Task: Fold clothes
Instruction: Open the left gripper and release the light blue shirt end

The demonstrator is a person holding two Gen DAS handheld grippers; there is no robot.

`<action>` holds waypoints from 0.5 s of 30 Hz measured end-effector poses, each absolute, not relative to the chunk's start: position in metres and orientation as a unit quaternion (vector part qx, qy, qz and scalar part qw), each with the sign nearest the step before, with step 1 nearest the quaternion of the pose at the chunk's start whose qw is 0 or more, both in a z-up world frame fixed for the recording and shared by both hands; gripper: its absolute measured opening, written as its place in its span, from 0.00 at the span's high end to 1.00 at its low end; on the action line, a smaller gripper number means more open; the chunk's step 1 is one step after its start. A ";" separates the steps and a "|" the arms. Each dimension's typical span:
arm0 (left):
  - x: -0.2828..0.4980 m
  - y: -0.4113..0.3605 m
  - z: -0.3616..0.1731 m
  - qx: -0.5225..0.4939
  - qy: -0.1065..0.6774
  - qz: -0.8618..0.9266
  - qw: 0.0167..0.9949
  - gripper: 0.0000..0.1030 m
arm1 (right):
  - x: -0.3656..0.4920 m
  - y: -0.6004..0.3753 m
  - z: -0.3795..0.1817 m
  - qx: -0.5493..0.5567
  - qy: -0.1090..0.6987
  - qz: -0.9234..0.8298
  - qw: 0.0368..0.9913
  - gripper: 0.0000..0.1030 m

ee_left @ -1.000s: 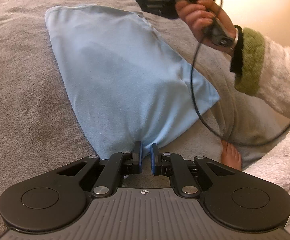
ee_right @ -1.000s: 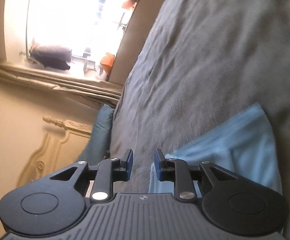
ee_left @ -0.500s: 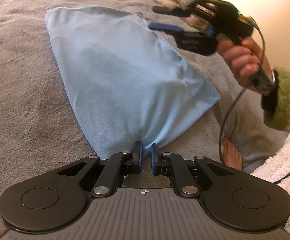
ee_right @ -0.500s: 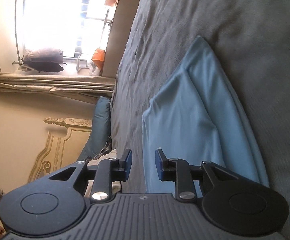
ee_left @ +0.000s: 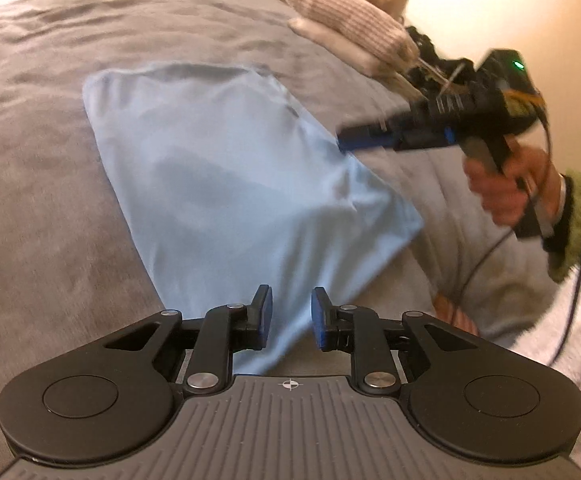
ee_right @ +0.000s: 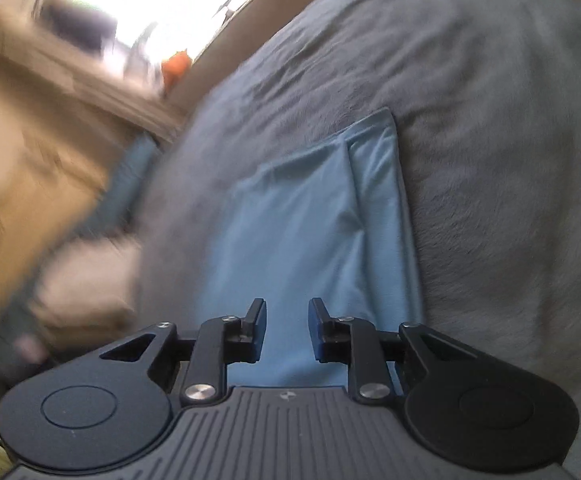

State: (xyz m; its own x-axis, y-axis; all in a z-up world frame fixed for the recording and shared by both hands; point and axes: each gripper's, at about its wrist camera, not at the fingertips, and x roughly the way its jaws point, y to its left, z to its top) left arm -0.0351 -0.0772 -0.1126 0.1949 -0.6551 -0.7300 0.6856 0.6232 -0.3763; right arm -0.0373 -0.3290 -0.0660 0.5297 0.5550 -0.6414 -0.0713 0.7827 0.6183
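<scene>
Right, the folded light-blue cloth garment [ee_left: 226, 184] lies flat on the grey fleece bed blanket [ee_left: 42, 208], its long axis running from the near edge by the left gripper [ee_left: 289, 318] away and up to the left, toward the far side of the bed. Its near end tapers to a narrow tip that sits between the left gripper's blue pads [ee_left: 264, 316]; the jaws are opening, a clear gap on both sides, pads not pressing the fabric. No label or writing can be read anywhere on it.

Over on the right, a hand [ee_left: 502, 188] in a white fluffy sleeve with a green cuff [ee_left: 574, 232] grips the black handle of the right gripper [ee_right: 287, 330], which hangs above the cloth's right-hand edge, pointing in toward it. Its jaws are closing, nothing between them, only cloth beneath. A striped knitted pillow [ee_left: 346, 24] lies at the far corner.
</scene>
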 end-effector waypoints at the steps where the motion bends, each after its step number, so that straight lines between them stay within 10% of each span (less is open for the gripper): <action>1: -0.033 -0.080 -0.114 0.020 0.461 -0.430 0.776 0.80 | -0.039 -0.323 -0.064 0.245 0.449 0.191 0.838 0.81; 15: -0.024 -0.085 -0.128 0.027 0.472 -0.419 0.775 0.80 | -0.087 -0.354 -0.060 0.164 0.457 0.144 0.862 0.88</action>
